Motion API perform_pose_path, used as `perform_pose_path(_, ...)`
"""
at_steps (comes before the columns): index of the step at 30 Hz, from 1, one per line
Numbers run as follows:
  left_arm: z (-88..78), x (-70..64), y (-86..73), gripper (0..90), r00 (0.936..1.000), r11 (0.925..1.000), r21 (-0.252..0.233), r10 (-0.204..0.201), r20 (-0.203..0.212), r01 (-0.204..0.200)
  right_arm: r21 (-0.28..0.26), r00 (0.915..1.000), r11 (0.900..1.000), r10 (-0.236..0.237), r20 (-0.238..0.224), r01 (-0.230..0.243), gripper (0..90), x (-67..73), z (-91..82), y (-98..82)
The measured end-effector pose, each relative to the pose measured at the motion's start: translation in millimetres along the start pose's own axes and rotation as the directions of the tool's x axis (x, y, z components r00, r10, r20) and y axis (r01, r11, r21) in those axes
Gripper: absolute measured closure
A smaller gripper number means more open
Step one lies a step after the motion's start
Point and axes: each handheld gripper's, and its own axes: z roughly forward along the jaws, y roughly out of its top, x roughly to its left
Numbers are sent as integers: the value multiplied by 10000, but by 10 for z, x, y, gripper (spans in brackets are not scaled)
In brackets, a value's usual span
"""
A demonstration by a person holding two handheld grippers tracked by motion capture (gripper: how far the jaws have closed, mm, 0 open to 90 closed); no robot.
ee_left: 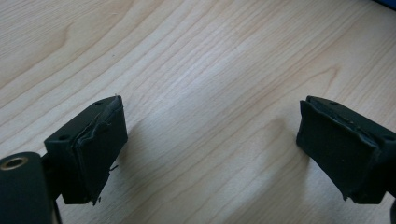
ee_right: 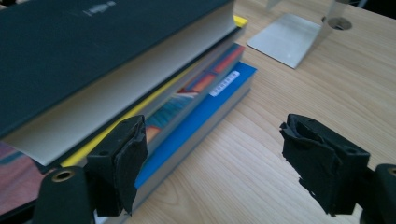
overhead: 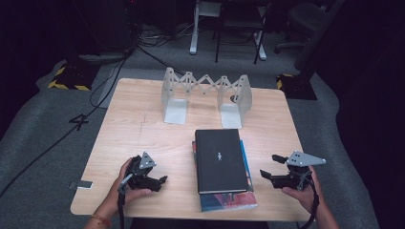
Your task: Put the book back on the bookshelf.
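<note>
A pale wooden table (overhead: 143, 124) bears a stack of books topped by a black hardcover (overhead: 220, 160), centred near the front edge. The right gripper (overhead: 272, 167), just beside it, gapes empty; the left gripper (overhead: 160, 180) likewise stands open over bare wood.

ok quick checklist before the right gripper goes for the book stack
1. Right gripper open: ok, its jaws stand wide apart with nothing between them.
2. Right gripper lined up with the book stack: ok, it sits just off the stack's right edge, pointing at it.
3. Stack tidy: not ok, the black hardcover on top sits skewed over the colourful book and the blue book below.
4. Left gripper out of the way: ok, open over bare table, left of the stack.
5. Bookend rack free: ok, no book stands in it.
</note>
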Motion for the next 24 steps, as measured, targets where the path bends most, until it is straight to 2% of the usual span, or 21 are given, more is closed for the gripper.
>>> perform_pose_path(5, 18, -40, 21, 86, 10000, 10000, 11, 50, 72, -50, -72, 9993, 9998, -206, -315, 204, 227, 104, 40, 120)
perform_pose_path(7, 37, -44, 42, 85, 9993, 9996, 38, 266, 266, -267, -124, 9970, 9990, -432, -639, 425, 223, 155, 70, 169)
perform_pose_path(9, 50, -40, 55, 77, 9988, 9994, 56, 349, 343, -351, -42, 9958, 9990, -448, -794, 446, 223, 187, 111, 207)
perform_pose_path(13, 61, -43, 66, 74, 9986, 9993, 69, 364, 386, -367, 115, 9904, 9973, -701, -1195, 720, 221, 283, 195, 268)
perform_pose_path(15, 61, -43, 66, 75, 9986, 9993, 67, 364, 387, -367, 158, 9904, 9965, -796, -1134, 819, 215, 301, 200, 278)
perform_pose_path(17, 61, -44, 67, 74, 9986, 9993, 62, 371, 383, -374, -29, 9891, 9987, -499, -1387, 500, 224, 293, 183, 311)
perform_pose_path(19, 61, -45, 66, 74, 9986, 9993, 64, 362, 376, -365, 21, 9909, 9981, -615, -1195, 622, 224, 310, 179, 331)
perform_pose_path(24, 63, -48, 70, 75, 9986, 9993, 56, 373, 362, -376, 120, 9881, 9959, -879, -1261, 901, 223, 376, 214, 354)
